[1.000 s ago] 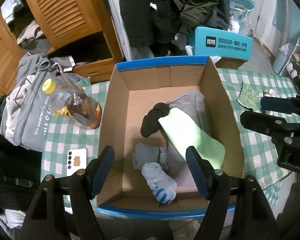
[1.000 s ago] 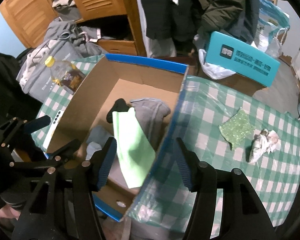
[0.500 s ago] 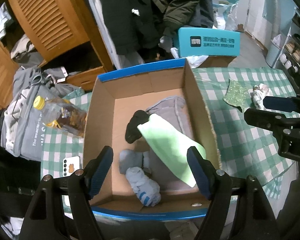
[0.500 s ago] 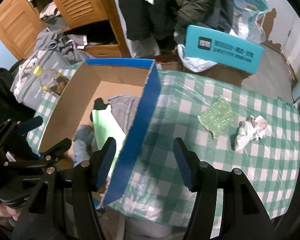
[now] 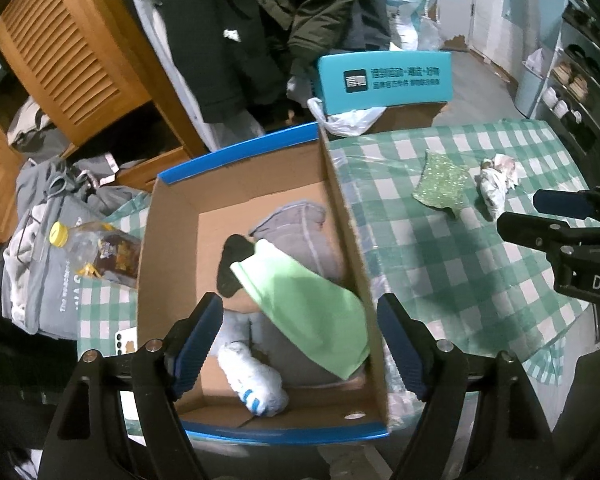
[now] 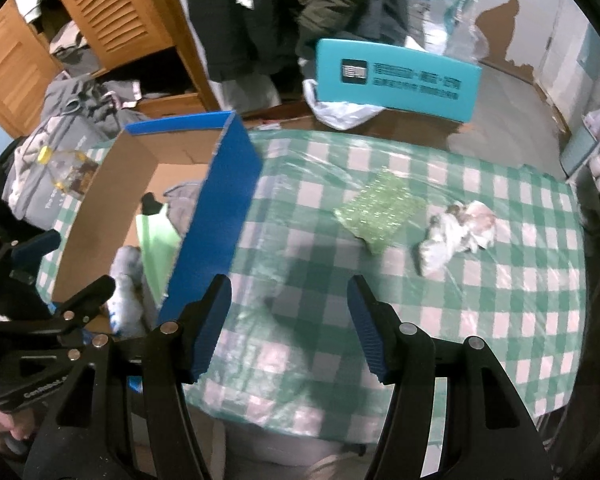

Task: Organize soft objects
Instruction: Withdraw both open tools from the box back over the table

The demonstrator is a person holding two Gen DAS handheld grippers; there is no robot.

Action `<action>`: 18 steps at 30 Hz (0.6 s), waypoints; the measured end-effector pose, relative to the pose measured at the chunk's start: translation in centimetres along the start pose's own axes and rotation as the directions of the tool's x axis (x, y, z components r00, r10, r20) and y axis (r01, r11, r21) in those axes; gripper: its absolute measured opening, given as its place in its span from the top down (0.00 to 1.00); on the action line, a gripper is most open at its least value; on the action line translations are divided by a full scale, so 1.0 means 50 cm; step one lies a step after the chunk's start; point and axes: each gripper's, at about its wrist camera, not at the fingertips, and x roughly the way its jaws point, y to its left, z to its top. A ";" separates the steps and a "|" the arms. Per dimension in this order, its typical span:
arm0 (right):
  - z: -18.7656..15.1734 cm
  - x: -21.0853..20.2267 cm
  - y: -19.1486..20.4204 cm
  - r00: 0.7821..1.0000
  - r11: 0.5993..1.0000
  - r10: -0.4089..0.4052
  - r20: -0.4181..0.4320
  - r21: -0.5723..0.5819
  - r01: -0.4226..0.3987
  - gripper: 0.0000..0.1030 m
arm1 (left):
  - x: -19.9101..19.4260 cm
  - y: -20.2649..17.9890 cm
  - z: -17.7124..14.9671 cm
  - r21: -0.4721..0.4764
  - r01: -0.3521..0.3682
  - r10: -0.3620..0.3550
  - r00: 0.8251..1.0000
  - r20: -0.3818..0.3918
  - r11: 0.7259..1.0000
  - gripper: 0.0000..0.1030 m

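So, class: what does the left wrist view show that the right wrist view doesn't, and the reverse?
Left wrist only: the white phone beside the cardboard box, and the box's full floor. Right wrist only: the box's blue outer wall. Both share the green cloth, the glittery green pouch and the crumpled wrapper.

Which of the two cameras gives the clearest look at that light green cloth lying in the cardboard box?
The left wrist view: it looks down into the cardboard box, showing the whole light green cloth. In the right wrist view, the box's blue wall hides most of the cloth.
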 end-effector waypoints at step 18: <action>-0.062 -0.030 -0.148 0.997 0.992 -0.077 -0.016 0.101 0.079 0.42 | 0.008 -0.125 0.024 0.080 0.040 -0.037 0.999 -0.028 0.996 0.21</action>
